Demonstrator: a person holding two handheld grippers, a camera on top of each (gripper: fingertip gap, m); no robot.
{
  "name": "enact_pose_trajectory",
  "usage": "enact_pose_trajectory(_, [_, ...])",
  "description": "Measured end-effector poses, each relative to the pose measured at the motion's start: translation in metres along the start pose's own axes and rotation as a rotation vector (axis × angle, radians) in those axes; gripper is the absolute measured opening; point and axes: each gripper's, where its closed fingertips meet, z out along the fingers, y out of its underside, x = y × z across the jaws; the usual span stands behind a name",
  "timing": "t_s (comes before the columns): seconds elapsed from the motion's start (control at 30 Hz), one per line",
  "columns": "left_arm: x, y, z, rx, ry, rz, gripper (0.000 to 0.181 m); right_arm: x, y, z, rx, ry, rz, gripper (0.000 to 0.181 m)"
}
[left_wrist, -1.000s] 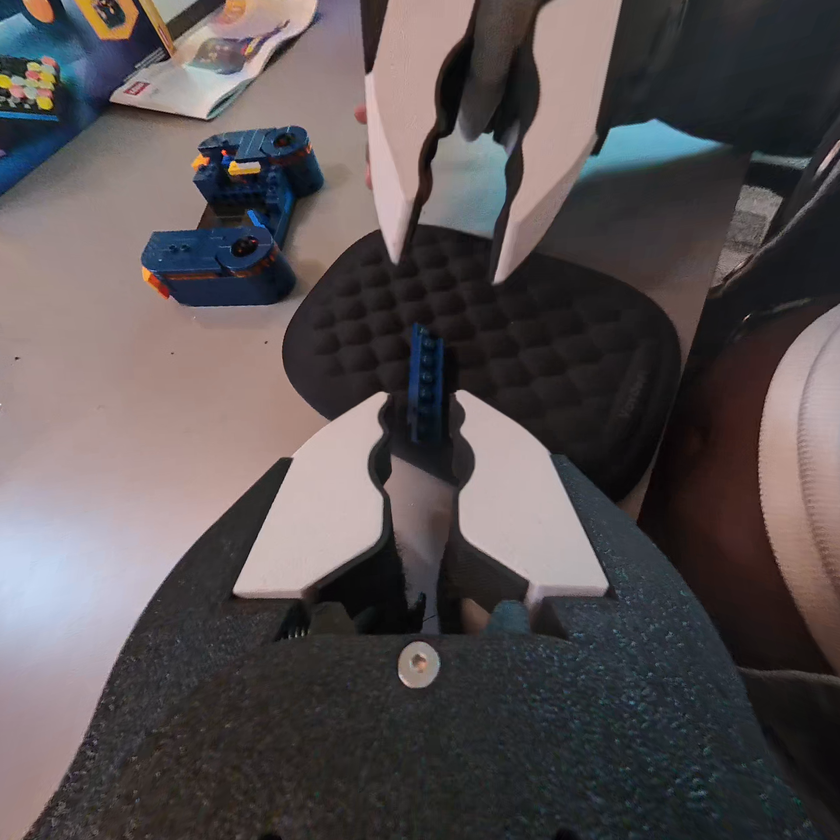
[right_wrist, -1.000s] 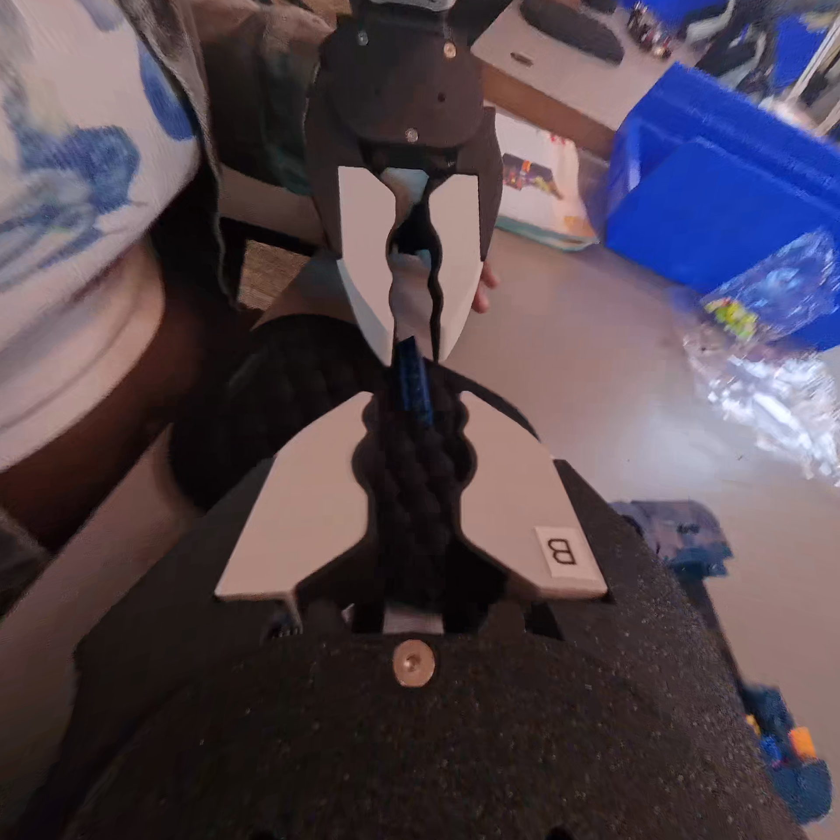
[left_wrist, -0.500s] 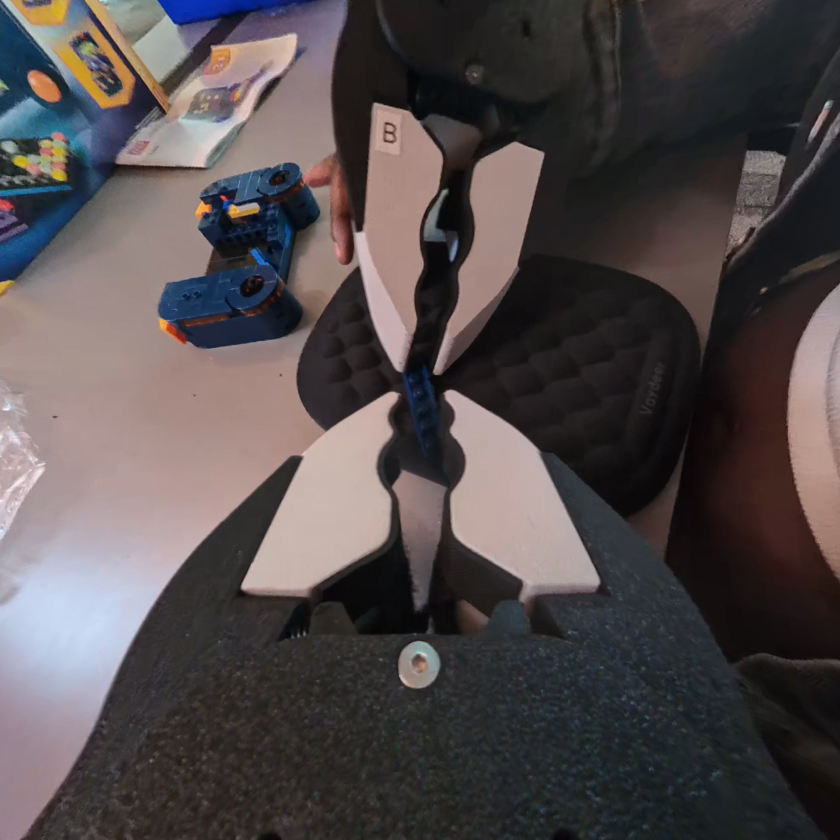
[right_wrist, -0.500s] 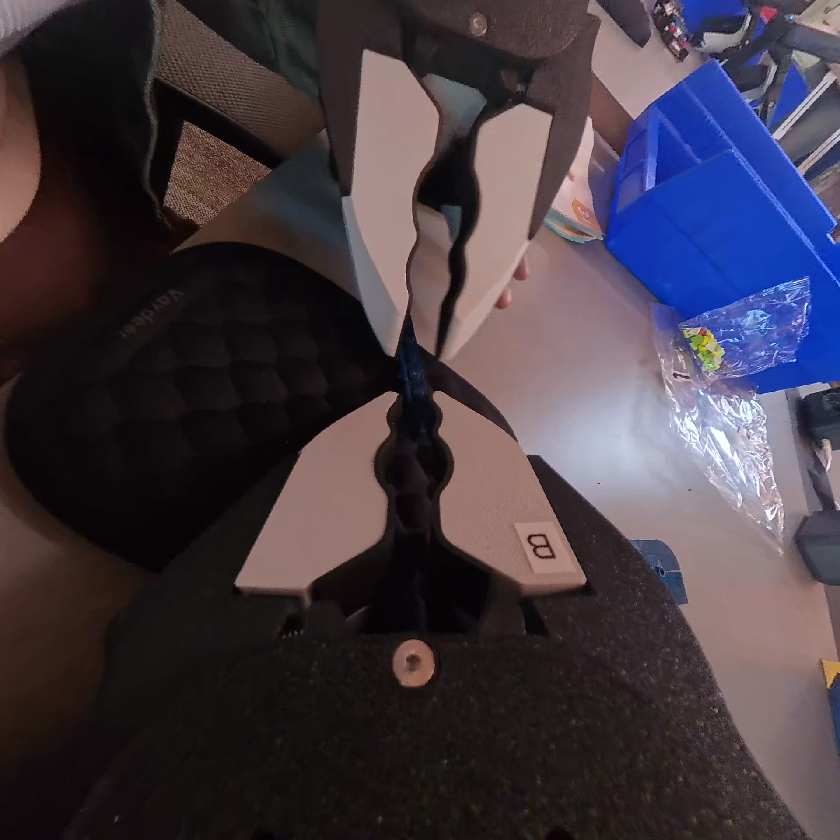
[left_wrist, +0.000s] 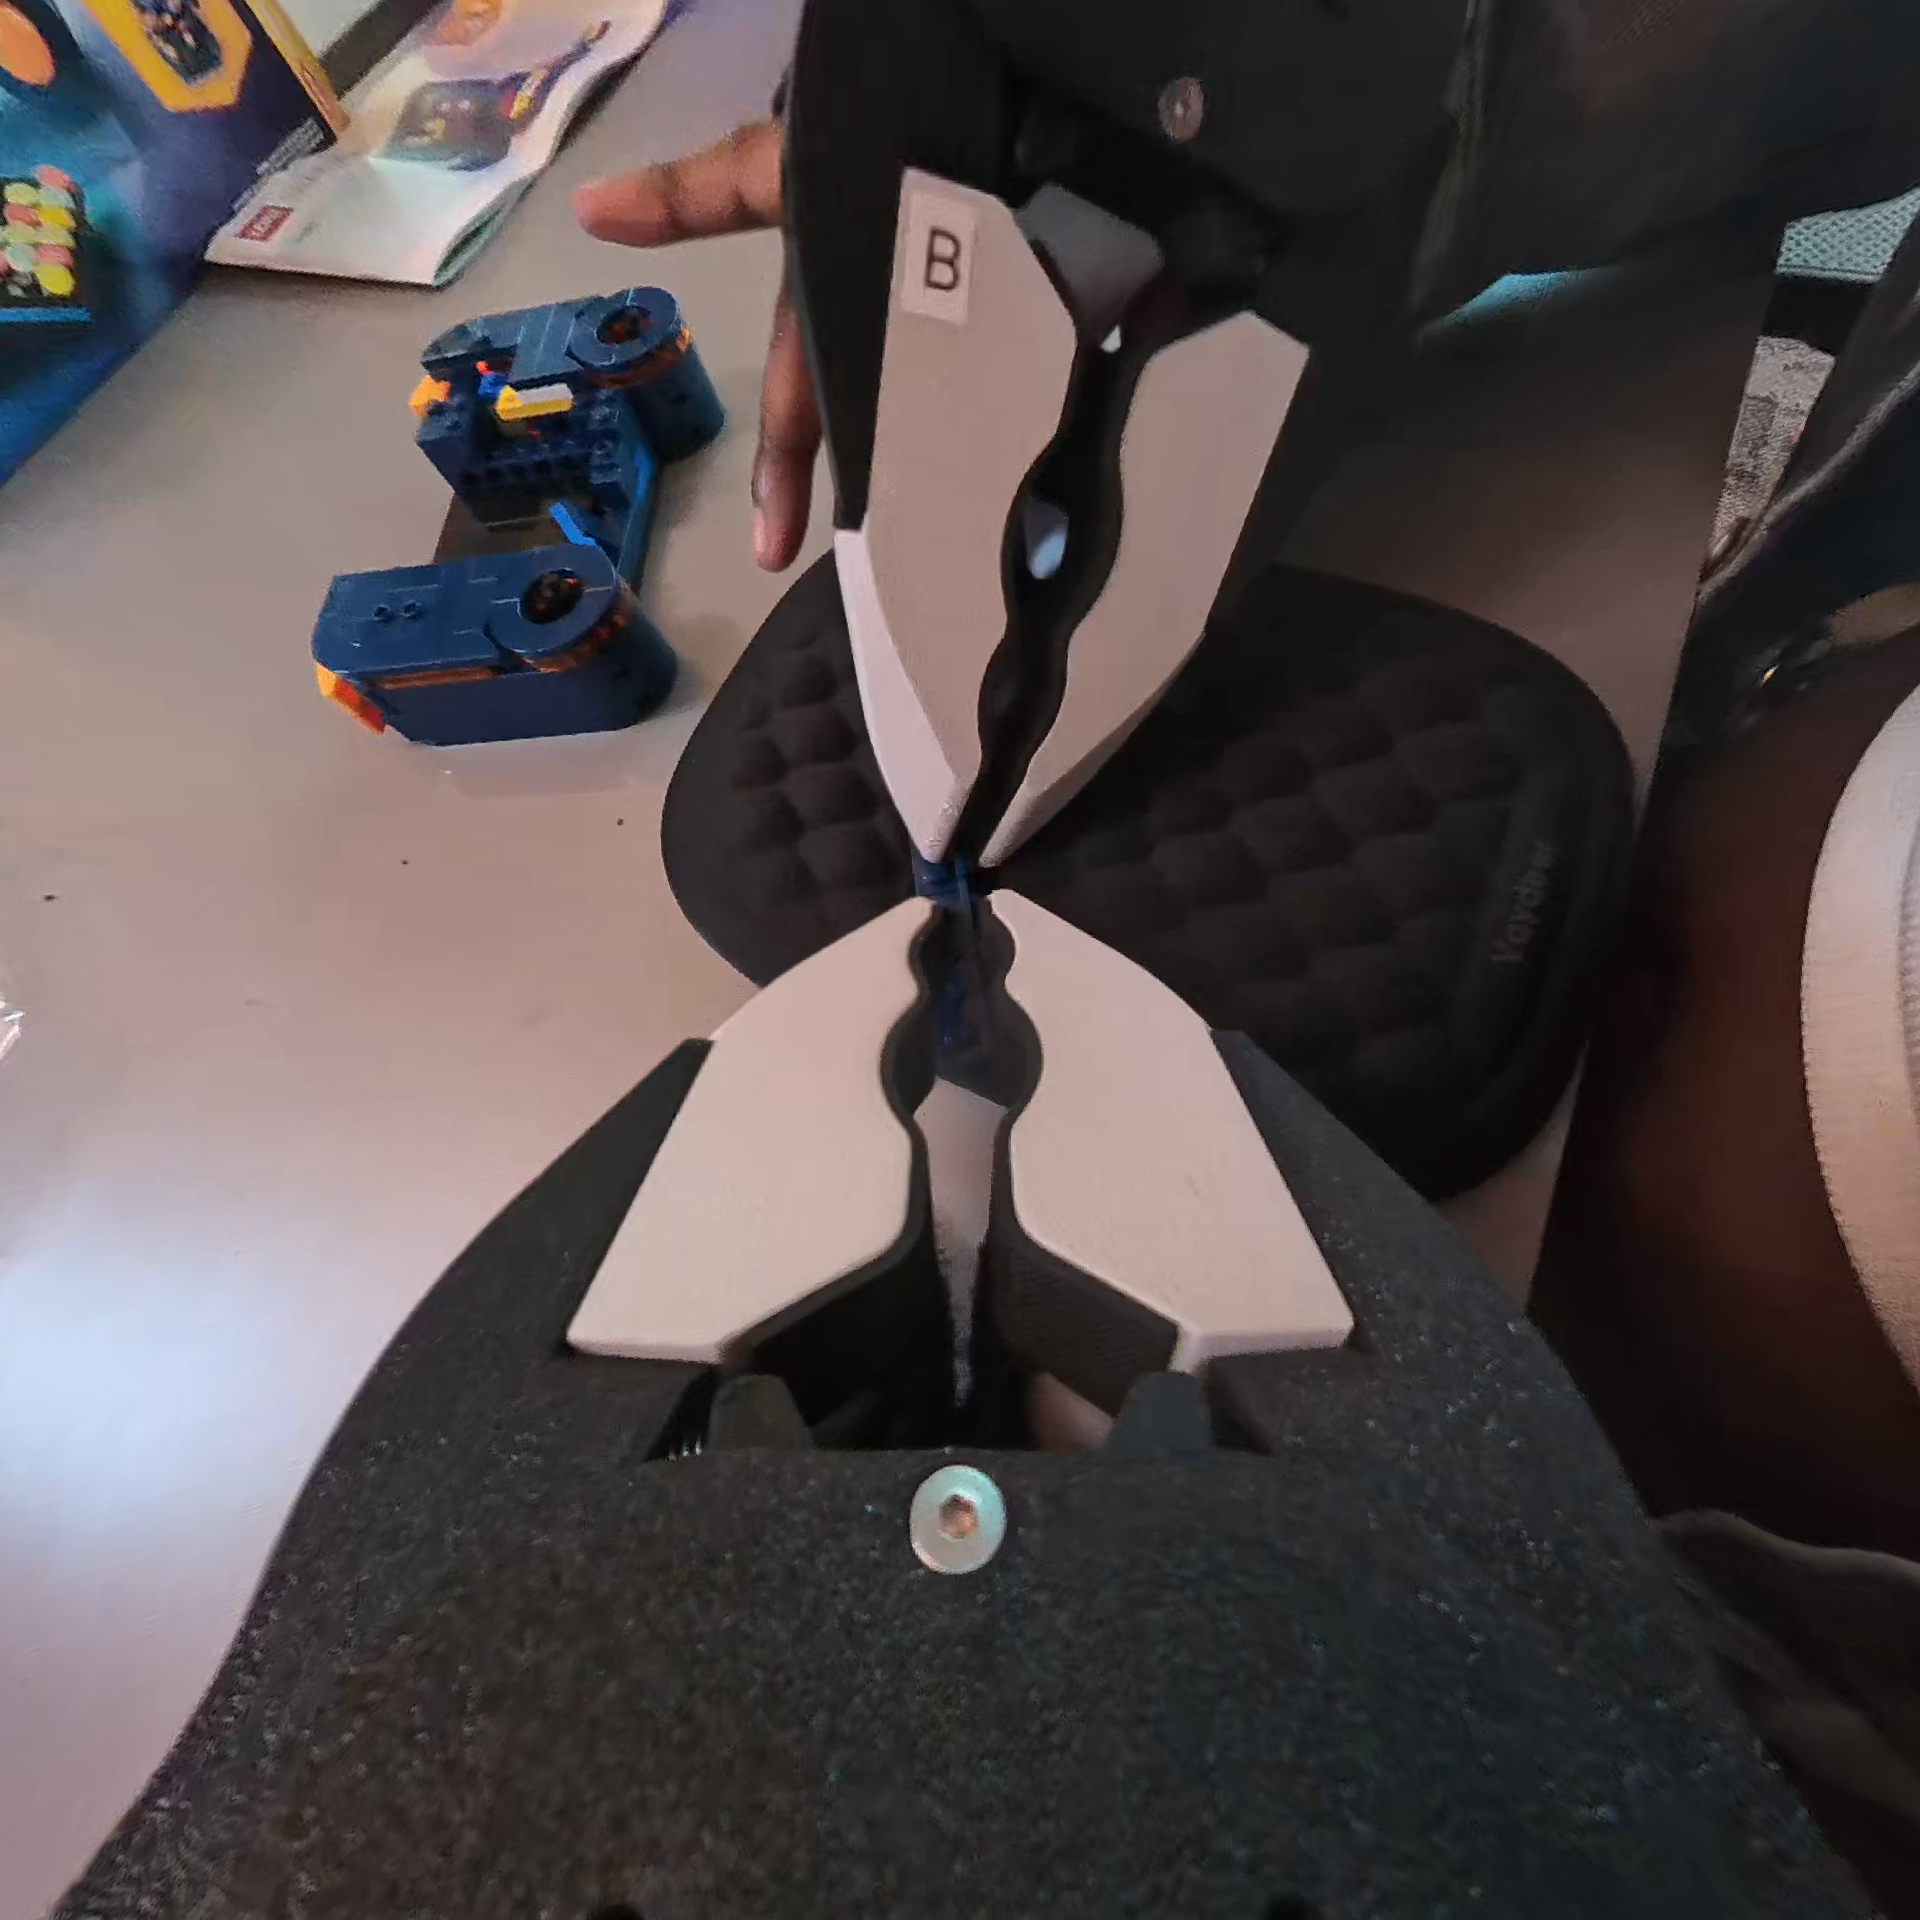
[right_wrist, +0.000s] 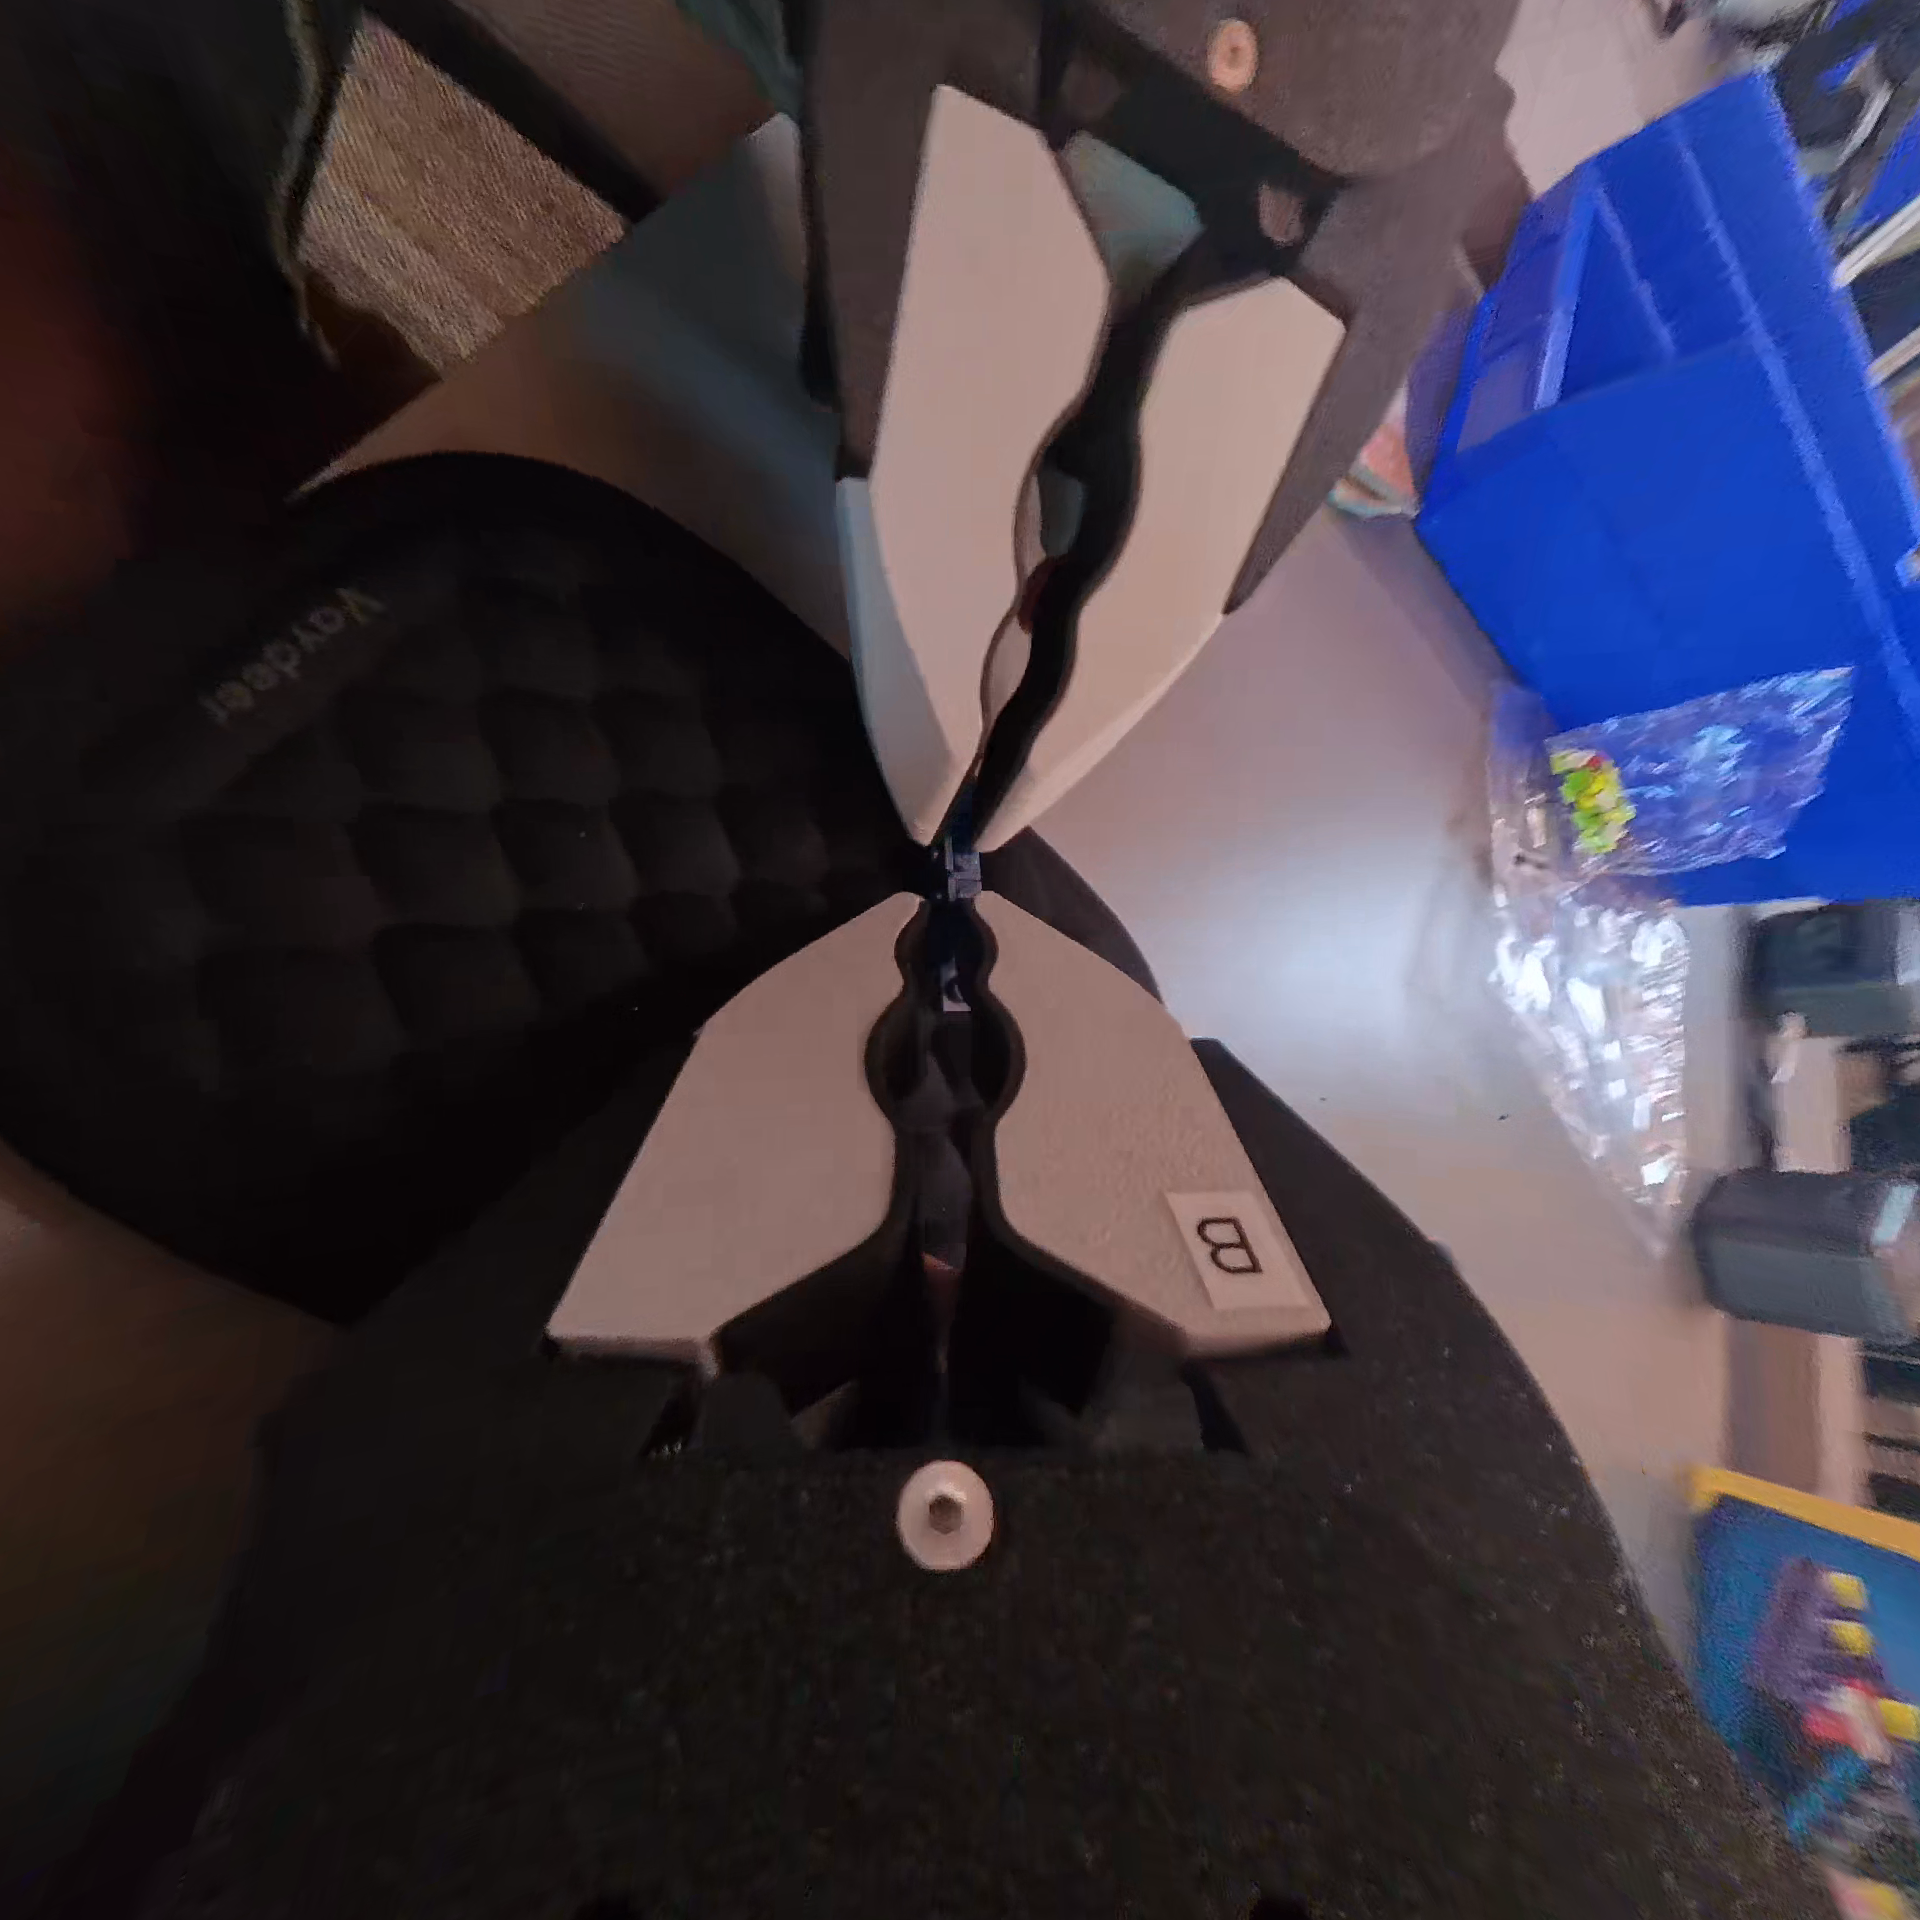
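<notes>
Two grippers meet tip to tip on one small part: a narrow dark blue studded brick strip (left_wrist: 948, 914). I see my left gripper (left_wrist: 961, 906) clamped on its near end, jaws drawn together around it, and my right gripper (left_wrist: 964, 844) pinching the far end, its jaws likewise closed on the strip. In the right wrist view the same strip (right_wrist: 958, 871) shows only as a short dark blue sliver between the right gripper (right_wrist: 951, 906) and the left gripper (right_wrist: 954, 831); most of it is hidden inside the fingers.

Its long axis runs along both sets of fingers, from one gripper straight toward the other, held above the black dimpled pad (left_wrist: 1351, 831) rather than on it.

Room around it: the pad lies under the meeting point, close to the table edge on the person's side. The grey table (left_wrist: 260, 1039) is open to the left. A dark blue brick-built model (left_wrist: 520, 520) sits well apart to the left, with a paper booklet (left_wrist: 436, 156) and a printed box (left_wrist: 83, 208) beyond. A blue bin (right_wrist: 1683, 468) and a clear plastic bag (right_wrist: 1590, 935) lie off to the other side.
</notes>
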Motion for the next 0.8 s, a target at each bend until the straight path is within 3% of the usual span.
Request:
enact_pose_trajectory(0.2, [-0.003,0.0015,-0.0006,0.032,0.044,-0.114,0.001,0.0041,-0.0013,0.0007,0.102,-0.136,0.41,0.003])
enact_pose_trajectory(0.4, [-0.0056,0.003,-0.0002,0.024,0.049,-0.108,0.001,0.0088,-0.0022,0.001,0.141,-0.162,0.69,0.001])
enact_pose_trajectory(0.5, [-0.0064,0.0025,0.0001,0.021,0.05,-0.105,0.001,0.0097,-0.0023,0.0005,0.149,-0.164,0.731,0.001])
enact_pose_trajectory(0.53, [-0.0059,0.0025,0.0002,0.023,0.054,-0.101,0.001,0.0089,-0.0025,0.0003,0.14,-0.153,0.671,0.001])
enact_pose_trajectory(0.63, [-0.0043,0.0031,0.0013,0.014,0.07,-0.086,0.0,0.004,-0.0007,0.0007,0.01,-0.042,0.23,0.001])
enact_pose_trajectory(0.8, [-0.0043,0.0038,0.0023,0.006,0.095,-0.098,0.0,0.0019,0.0032,0.0024,-0.18,-0.047,-0.017,0.004])
